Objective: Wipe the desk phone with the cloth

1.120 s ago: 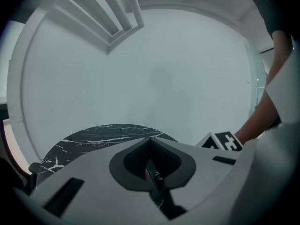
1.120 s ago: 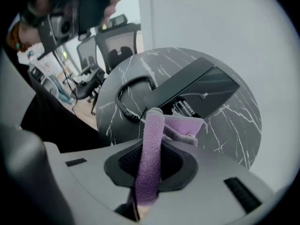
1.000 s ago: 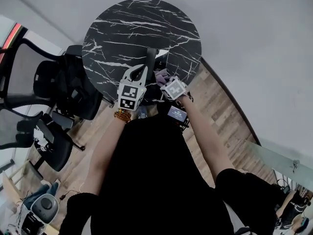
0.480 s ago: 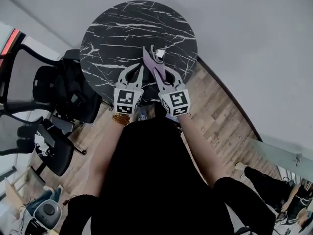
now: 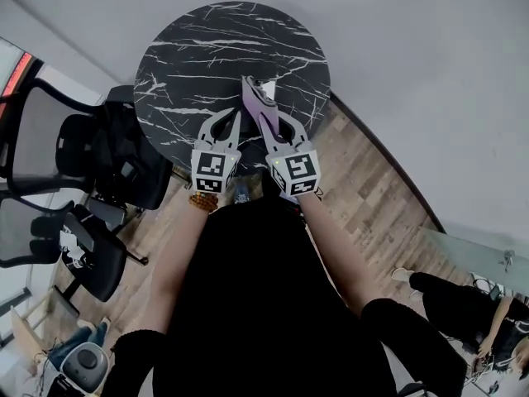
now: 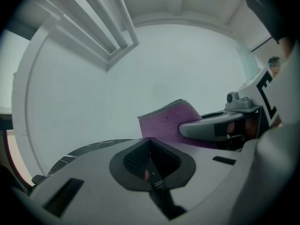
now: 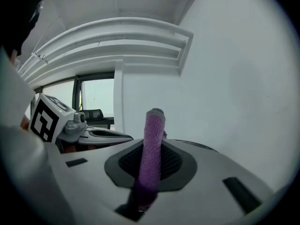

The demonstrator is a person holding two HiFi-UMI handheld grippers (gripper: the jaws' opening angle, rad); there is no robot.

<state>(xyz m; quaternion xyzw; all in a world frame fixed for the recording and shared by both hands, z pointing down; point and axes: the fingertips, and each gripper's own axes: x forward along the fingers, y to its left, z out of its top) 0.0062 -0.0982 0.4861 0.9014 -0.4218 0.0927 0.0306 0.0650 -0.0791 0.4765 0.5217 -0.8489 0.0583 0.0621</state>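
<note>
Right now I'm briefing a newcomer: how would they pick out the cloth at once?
Find the round black table with white marble veins; two grippers are held side by side over its near edge. The cloth sticks out from the jaws of the right gripper. It is the only purple, fuzzy thing there; the left gripper beside it holds nothing.

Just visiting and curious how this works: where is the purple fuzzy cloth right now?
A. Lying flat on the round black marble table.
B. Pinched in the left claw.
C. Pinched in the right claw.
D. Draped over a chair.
C: the right gripper view shows the purple fuzzy cloth standing up in the right claw, clamped between its jaws, while the left claw is shut on nothing.
</note>
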